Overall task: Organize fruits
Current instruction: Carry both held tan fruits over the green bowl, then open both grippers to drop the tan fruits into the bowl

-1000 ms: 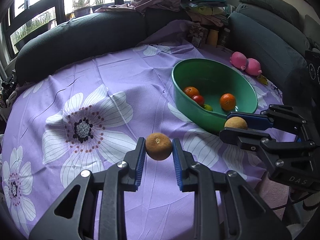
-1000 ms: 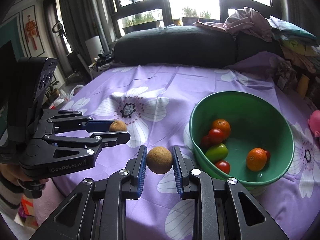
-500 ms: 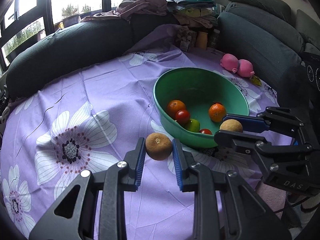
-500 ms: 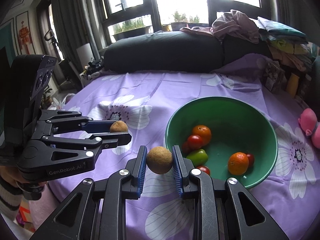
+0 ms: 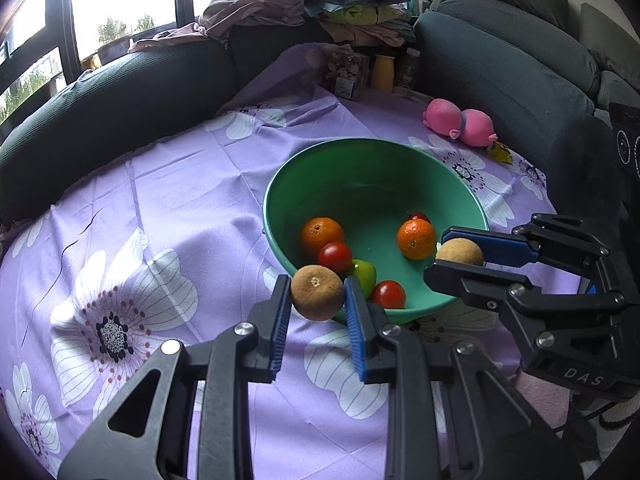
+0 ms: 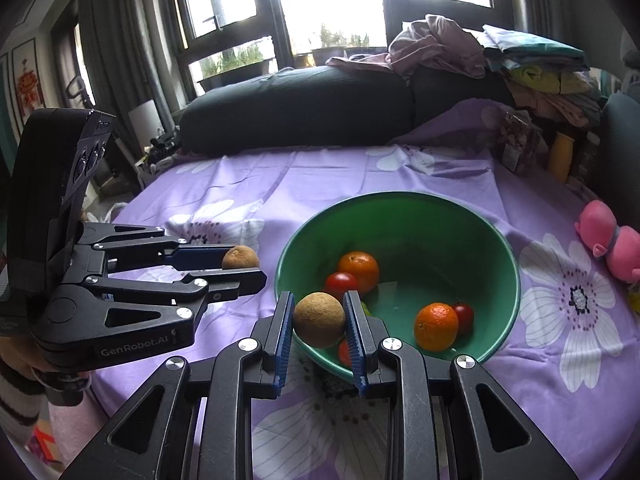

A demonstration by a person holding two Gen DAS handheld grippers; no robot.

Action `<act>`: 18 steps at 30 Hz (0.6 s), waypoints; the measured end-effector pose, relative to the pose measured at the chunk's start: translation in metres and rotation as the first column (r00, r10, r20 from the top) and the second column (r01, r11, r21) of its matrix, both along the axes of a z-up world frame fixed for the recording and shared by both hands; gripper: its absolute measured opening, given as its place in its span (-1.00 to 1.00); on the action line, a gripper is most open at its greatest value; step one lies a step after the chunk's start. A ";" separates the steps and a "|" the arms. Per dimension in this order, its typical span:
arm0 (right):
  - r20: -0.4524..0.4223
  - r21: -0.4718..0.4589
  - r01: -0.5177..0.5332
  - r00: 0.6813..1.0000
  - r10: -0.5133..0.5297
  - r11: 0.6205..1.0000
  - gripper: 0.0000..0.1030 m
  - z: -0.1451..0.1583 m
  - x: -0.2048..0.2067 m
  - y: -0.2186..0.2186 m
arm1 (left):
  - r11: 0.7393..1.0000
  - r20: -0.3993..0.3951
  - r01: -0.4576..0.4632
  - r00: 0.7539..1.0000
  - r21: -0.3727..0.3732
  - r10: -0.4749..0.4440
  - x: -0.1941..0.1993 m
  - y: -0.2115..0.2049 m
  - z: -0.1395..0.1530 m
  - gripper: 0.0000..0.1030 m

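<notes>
A green bowl sits on the purple flowered cloth and holds two oranges, red tomatoes and a green fruit. My left gripper is shut on a brown round fruit, held at the bowl's near left rim; it also shows in the right wrist view. My right gripper is shut on a second brown round fruit over the bowl's near rim; it also shows in the left wrist view.
A pink plush toy lies right of the bowl. A dark bolster and sofa cushions ring the table, with stacked clothes, a yellow bottle and a packet at the back.
Both grippers have moved toward the green bowl with their brown fruits still held; the bowl now lies directly ahead and closer in both views.
</notes>
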State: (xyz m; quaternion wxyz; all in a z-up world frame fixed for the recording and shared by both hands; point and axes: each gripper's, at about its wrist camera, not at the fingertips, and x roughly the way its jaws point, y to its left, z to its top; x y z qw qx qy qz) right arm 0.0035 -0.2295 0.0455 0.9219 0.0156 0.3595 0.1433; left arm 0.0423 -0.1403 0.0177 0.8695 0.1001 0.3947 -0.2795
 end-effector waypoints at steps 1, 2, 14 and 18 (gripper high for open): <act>0.000 0.001 0.004 1.000 -0.004 1.000 -0.47 -0.001 0.000 -0.002 | 1.000 0.000 0.005 1.000 0.002 -0.005 0.001 -0.002 0.000 -0.48; 0.000 0.001 0.008 1.000 -0.008 1.000 -0.47 -0.001 0.001 -0.003 | 1.000 0.000 0.009 1.000 0.004 -0.009 0.003 -0.004 -0.001 -0.48; -0.014 -0.017 0.064 0.998 -0.064 0.998 -0.47 -0.009 0.012 -0.023 | 0.998 -0.008 0.050 0.999 0.024 -0.050 0.021 -0.031 -0.006 -0.48; -0.020 -0.019 0.076 0.997 -0.076 0.997 -0.47 -0.012 0.015 -0.029 | 0.997 -0.020 0.066 0.998 0.047 -0.065 0.028 -0.042 -0.014 -0.48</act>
